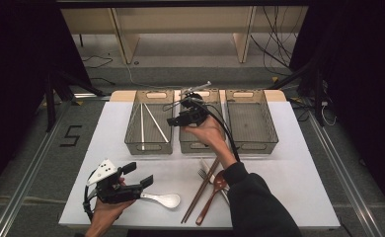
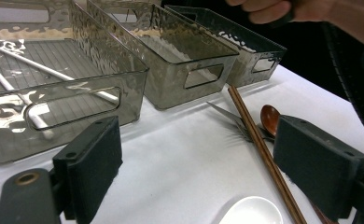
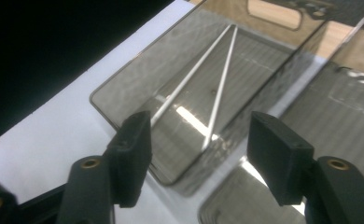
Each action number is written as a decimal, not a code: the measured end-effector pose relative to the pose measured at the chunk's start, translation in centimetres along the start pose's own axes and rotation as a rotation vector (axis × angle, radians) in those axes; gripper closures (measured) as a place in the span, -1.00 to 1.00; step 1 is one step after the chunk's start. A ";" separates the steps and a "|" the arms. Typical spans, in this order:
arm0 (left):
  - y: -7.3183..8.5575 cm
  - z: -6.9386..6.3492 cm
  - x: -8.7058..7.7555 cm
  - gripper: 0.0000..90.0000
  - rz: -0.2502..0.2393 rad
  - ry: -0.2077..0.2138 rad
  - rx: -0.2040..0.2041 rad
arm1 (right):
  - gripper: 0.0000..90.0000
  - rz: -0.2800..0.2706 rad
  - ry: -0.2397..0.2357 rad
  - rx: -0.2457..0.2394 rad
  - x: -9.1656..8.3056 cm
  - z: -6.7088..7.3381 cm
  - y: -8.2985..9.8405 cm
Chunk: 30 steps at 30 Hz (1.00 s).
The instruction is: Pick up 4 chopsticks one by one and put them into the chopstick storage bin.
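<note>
Above the left bin (image 1: 149, 140), where two white chopsticks (image 1: 155, 122) lie lengthwise, my right gripper (image 1: 183, 118) hangs wide and empty – the brown chopsticks (image 1: 201, 186) lie behind it, slanting toward me, nearer my left gripper (image 1: 135, 183), also wide.

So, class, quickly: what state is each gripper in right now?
Left gripper: open, holding nothing, jaws either side of the white spoon.
Right gripper: open, empty, above the left bin.
</note>
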<state>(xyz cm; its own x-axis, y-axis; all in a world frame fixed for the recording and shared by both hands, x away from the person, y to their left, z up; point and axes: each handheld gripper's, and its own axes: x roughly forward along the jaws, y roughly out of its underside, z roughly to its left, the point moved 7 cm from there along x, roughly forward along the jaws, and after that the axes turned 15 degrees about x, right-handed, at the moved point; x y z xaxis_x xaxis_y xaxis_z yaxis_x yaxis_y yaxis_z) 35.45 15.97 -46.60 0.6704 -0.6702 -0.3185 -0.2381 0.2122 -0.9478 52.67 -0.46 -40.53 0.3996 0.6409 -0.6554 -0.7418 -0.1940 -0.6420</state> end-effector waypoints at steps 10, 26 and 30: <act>0.2 0.1 0.2 -0.67 0.021 -0.004 -0.001 | -0.23 -0.068 -0.006 -0.026 -4.9 -0.9 2.2; 0.5 0.1 0.6 -0.67 0.059 -0.001 -0.020 | -0.27 -0.136 -0.004 -0.007 -9.1 -3.1 6.8; 0.6 0.0 0.8 -0.67 0.077 0.004 -0.027 | -0.28 -0.133 0.001 -0.003 -9.8 -3.6 8.2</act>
<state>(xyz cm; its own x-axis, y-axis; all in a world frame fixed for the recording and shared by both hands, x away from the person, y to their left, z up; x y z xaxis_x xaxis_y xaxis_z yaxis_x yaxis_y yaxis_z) 35.84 15.53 -47.43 0.6468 -0.6555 -0.3898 -0.3078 0.2433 -0.9198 44.64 -11.00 -40.83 0.4949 0.6602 -0.5649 -0.6804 -0.1099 -0.7246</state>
